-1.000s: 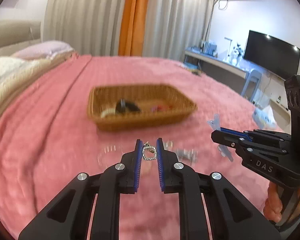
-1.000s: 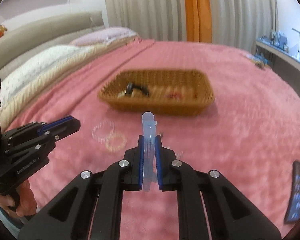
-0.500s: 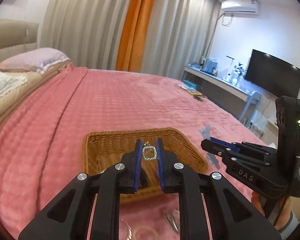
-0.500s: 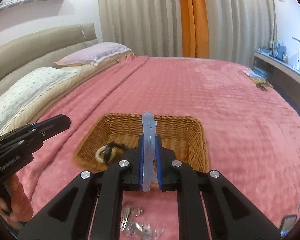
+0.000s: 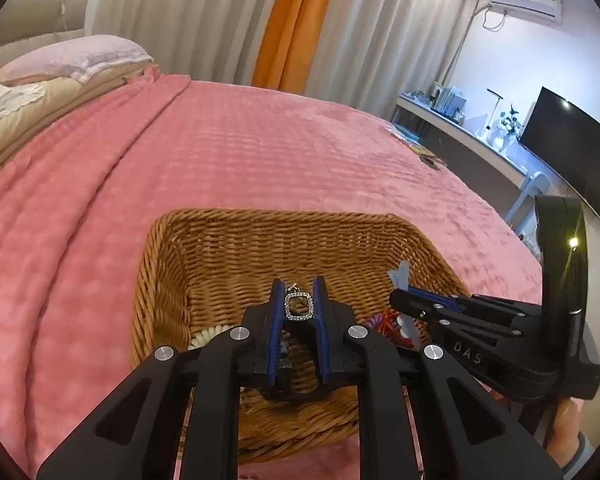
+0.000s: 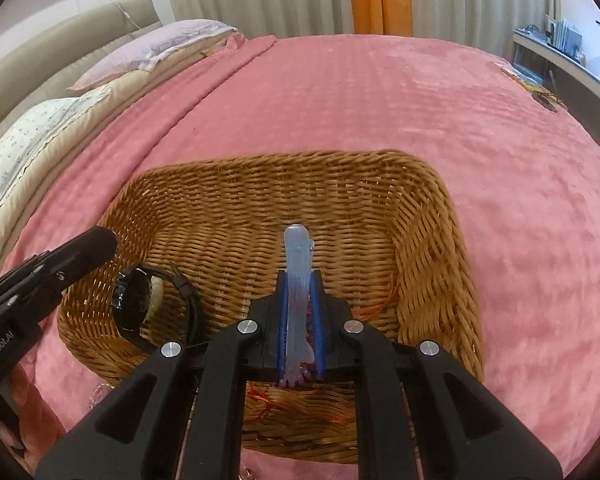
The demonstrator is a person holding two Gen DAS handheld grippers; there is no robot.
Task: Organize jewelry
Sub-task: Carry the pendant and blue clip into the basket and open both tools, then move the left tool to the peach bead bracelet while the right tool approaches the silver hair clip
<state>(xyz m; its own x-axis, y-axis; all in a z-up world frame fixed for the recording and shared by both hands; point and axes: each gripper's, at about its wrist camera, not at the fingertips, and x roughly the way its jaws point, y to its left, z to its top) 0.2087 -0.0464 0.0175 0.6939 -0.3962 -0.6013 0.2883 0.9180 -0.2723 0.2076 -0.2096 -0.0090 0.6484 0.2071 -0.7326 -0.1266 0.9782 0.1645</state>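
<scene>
My left gripper (image 5: pixel 298 296) is shut on a small square rhinestone pendant (image 5: pixel 299 306) and holds it over the wicker basket (image 5: pixel 220 240). My right gripper (image 6: pixel 299 284) is shut on a pale blue hair clip (image 6: pixel 298 264) and holds it over the same basket (image 6: pixel 428 216). The right gripper also shows at the right of the left wrist view (image 5: pixel 400 292). In the basket lie a black watch (image 6: pixel 140 300), a white beaded bracelet (image 5: pixel 206 336) and red-orange string pieces (image 5: pixel 384 320).
The basket sits on a pink blanket (image 6: pixel 380 100) on a bed. Pillows (image 6: pixel 152 48) lie at the far left. A desk and a TV (image 5: pixel 568 152) stand at the right. Small items lie on the far blanket (image 6: pixel 540 92).
Both grippers have moved forward and now hover over the basket, each still holding its item. The loose rings and clips on the blanket have passed out of view below.
</scene>
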